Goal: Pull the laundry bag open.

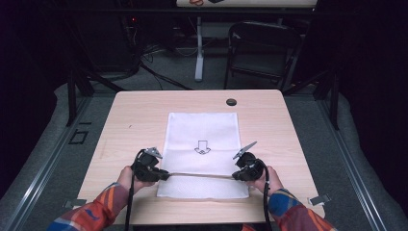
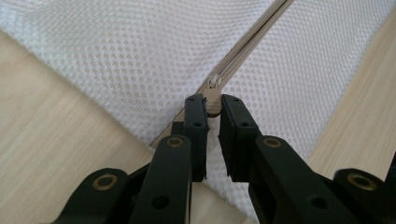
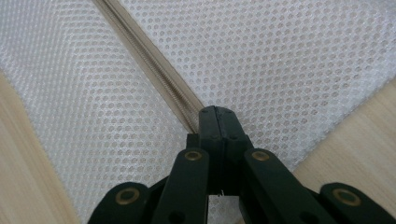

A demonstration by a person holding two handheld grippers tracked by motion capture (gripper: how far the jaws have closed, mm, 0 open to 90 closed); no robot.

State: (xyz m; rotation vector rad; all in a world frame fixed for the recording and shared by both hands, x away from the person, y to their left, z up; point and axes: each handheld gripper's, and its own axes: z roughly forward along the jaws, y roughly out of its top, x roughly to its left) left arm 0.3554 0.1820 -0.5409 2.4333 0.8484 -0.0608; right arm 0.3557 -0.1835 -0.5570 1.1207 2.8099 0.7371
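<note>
Your left gripper (image 2: pixel 213 108) pinches the zipper pull (image 2: pixel 213 95); your right gripper (image 3: pixel 218 122) is clamped on the zipper (image 1: pixel 199 174). The zipper runs across the mesh bag (image 1: pixel 204 130) toward your right gripper.

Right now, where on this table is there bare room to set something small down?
Bare wood lies on the table left of the white mesh bag, right of it, and along the far edge around the black cap. The near edge is crowded: the left gripper and right gripper work the bag's zipper.

Dim room, grey floor (image 1: pixel 43 159), folding chair (image 1: pixel 262 48), white table leg (image 1: pixel 198 48)
</note>
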